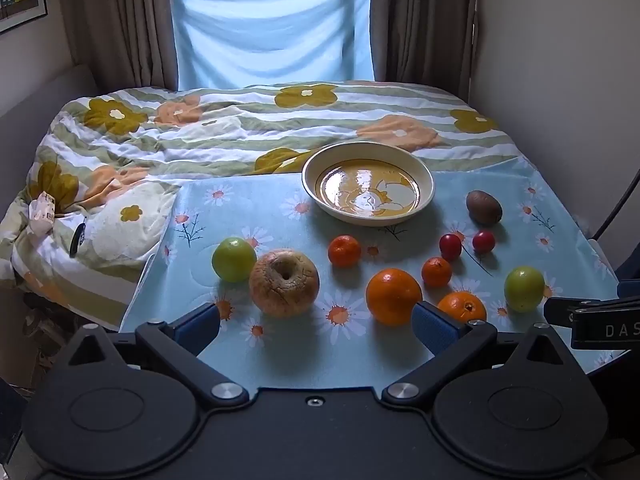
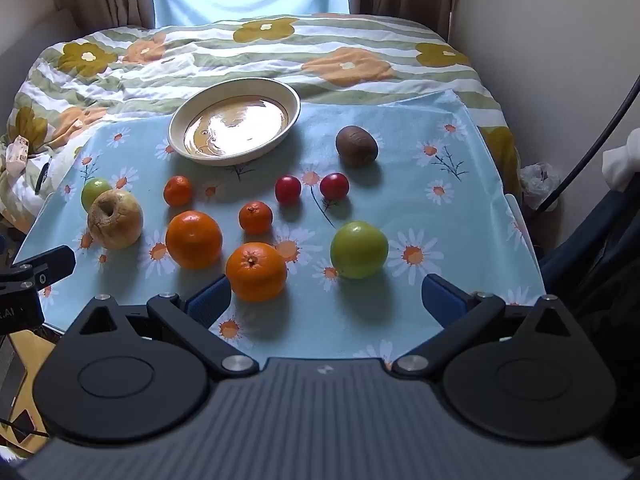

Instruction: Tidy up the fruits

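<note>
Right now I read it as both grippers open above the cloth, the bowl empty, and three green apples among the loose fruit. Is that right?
Not quite: there are two green apples, not three, one near the right gripper and one behind the wrinkled apple, as the right wrist view shows. The rest stands: both grippers, the left too, are open, and the bowl is empty.

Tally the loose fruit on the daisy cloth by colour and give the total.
Orange: 4
Green: 2
Red: 2
Brown: 1
Pale wrinkled yellow: 1
Total: 10
</note>
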The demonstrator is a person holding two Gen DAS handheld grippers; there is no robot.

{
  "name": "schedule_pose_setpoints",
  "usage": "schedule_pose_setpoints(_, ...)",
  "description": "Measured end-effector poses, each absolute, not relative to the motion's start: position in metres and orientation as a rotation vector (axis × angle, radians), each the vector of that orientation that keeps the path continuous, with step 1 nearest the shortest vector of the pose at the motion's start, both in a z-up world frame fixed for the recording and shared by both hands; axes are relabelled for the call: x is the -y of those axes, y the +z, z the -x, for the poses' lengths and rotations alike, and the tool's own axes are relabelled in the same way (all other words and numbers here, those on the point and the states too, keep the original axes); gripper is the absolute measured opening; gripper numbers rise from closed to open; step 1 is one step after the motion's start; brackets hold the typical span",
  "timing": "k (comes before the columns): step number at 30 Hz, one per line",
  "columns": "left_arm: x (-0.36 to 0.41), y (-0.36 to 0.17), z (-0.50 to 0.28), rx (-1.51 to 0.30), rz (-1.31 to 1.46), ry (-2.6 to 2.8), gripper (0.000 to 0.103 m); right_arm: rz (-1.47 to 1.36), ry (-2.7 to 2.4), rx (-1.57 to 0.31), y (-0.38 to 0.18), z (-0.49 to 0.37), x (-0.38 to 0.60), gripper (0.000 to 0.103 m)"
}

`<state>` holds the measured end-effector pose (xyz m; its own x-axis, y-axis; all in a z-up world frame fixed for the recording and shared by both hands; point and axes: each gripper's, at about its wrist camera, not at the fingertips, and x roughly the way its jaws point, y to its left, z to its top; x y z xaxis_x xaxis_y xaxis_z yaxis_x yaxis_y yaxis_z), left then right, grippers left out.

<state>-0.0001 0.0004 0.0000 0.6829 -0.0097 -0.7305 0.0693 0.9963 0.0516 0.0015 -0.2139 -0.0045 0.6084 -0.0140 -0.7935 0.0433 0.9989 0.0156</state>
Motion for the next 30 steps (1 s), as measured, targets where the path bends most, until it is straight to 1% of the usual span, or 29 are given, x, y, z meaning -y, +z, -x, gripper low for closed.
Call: schedule_pose_setpoints(30,-0.0028,0.0037,0.0019,-0.806,-0.079,-0.026,0.103,-0.032,-0.032,-0.918,-0.0027,0.0024,0.2100,0.103)
